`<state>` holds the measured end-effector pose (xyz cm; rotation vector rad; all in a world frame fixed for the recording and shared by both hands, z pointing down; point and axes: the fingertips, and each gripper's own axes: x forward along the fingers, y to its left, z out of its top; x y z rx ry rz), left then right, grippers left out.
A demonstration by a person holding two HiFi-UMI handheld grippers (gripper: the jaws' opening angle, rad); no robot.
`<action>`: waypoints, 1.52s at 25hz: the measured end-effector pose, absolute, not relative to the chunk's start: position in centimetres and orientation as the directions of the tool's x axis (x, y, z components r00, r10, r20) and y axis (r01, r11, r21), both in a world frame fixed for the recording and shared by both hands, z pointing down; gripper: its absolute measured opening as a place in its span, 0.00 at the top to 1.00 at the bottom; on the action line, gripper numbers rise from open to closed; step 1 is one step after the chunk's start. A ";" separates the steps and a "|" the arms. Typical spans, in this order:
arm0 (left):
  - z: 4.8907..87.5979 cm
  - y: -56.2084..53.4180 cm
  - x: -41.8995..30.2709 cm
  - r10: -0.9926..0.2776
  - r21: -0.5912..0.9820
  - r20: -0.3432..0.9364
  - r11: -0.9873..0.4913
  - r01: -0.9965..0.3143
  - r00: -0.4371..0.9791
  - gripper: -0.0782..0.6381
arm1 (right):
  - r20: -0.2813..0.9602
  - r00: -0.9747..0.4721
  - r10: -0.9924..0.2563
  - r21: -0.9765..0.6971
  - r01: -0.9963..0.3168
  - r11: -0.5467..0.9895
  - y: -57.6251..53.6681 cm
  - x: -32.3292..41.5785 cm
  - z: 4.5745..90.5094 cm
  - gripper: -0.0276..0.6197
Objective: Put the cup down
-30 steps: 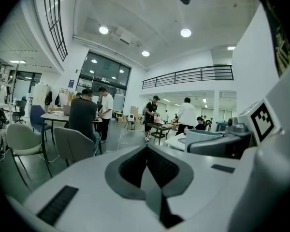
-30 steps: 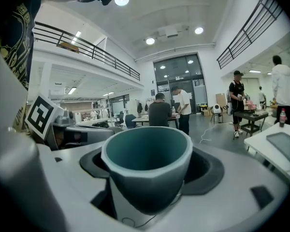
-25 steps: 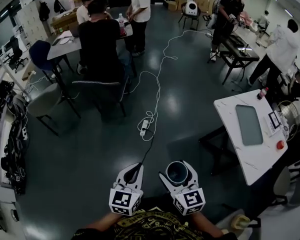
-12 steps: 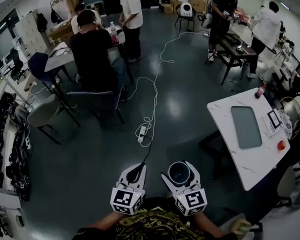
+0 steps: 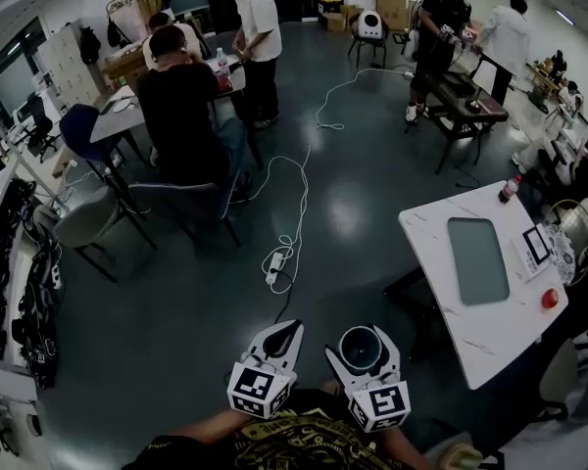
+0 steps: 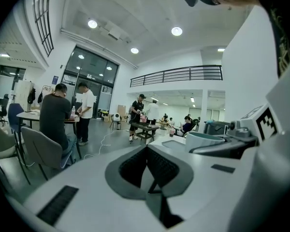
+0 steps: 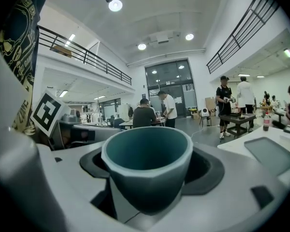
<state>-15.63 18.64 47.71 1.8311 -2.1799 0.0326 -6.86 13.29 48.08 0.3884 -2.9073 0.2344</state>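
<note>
At the bottom of the head view, the right gripper (image 5: 362,351) is clamped on the cup (image 7: 147,161), 1 jaw on each side of its wall. The cup is upright, teal inside, apparently empty, carried in the air over dark floor. Just beside it, the left gripper (image 6: 146,151) has its 2 jaws closed together with nothing between them.

Outward: a power strip (image 5: 274,260) and white cable lie on the floor ahead. A white table (image 5: 436,297) stands ahead to the right, bearing a grey tray (image 5: 477,259) and a red bottle (image 5: 509,188). People work at tables well beyond.

Step in hand, by my reading: transport, with the cup not yet over any surface. The next move calls for reaching a bare patch, probably on the white table, holding the cup level, lowering until its base rests, then opening the jaws.

Against the 2 earlier frames: the white table sits further left and the power strip lower in the head view, and both grippers sit a little further right. The grip on the cup is unchanged.
</note>
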 end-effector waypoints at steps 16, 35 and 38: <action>49.0 12.5 -10.2 -0.961 0.181 0.259 0.146 -0.973 -0.096 0.88 | 0.251 -0.929 -0.272 -0.148 -0.314 0.938 7.9 -1.0 49.8 0.36; 49.0 7.5 -9.5 -0.966 0.183 0.257 0.059 -0.981 -0.010 0.88 | 0.278 -0.897 -0.345 -0.136 -0.392 0.910 3.8 0.2 50.2 0.36; 48.6 6.2 -9.7 -0.969 0.175 0.245 0.019 -0.984 0.025 0.88 | 0.283 -0.885 -0.369 -0.135 -0.417 0.899 2.8 -0.2 50.1 0.36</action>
